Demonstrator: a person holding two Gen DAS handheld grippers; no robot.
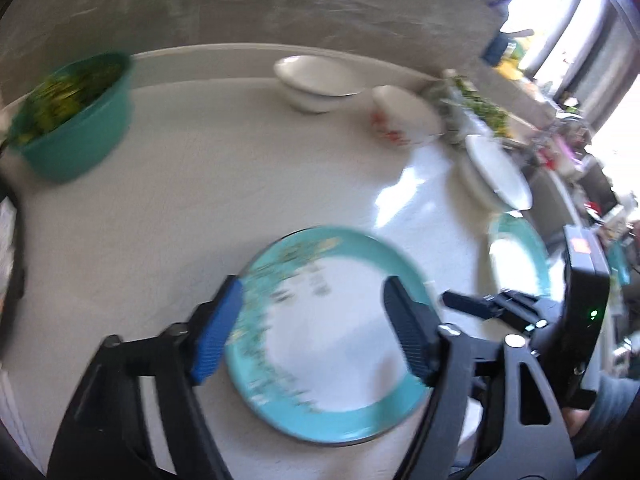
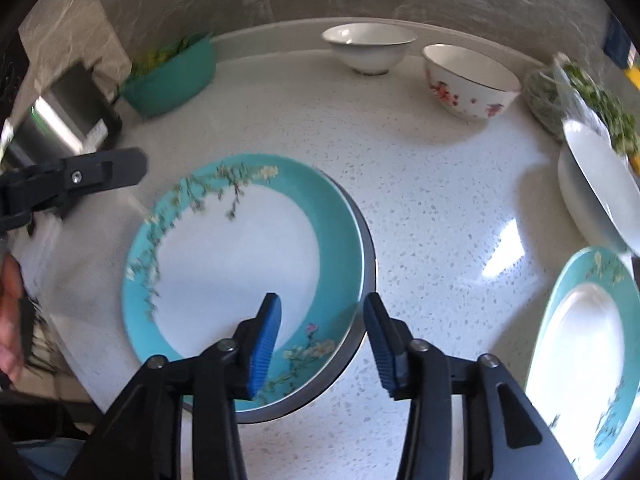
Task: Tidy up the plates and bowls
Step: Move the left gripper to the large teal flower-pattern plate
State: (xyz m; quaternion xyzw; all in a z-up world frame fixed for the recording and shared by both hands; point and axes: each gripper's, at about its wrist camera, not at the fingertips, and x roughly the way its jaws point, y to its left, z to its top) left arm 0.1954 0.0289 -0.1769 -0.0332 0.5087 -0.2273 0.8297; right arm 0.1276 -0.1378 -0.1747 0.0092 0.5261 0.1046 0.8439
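Note:
A teal-rimmed floral plate (image 1: 320, 352) lies on the white counter; in the right wrist view this plate (image 2: 240, 264) rests on a grey-rimmed plate under it. My left gripper (image 1: 312, 316) is open, fingers apart over the plate. My right gripper (image 2: 320, 328) is open, straddling the plate's near right rim. A second teal plate (image 2: 592, 352) lies at the right. A plain white bowl (image 2: 368, 48), a red-flowered bowl (image 2: 468, 80) and stacked white bowls (image 2: 596, 196) stand at the back and right.
A teal bowl of greens (image 2: 172, 76) stands at the back left, also in the left wrist view (image 1: 76, 116). A bag of greens (image 2: 576, 92) lies at the back right. A dark appliance (image 2: 68, 116) stands at the left. A marble wall backs the counter (image 2: 420, 184).

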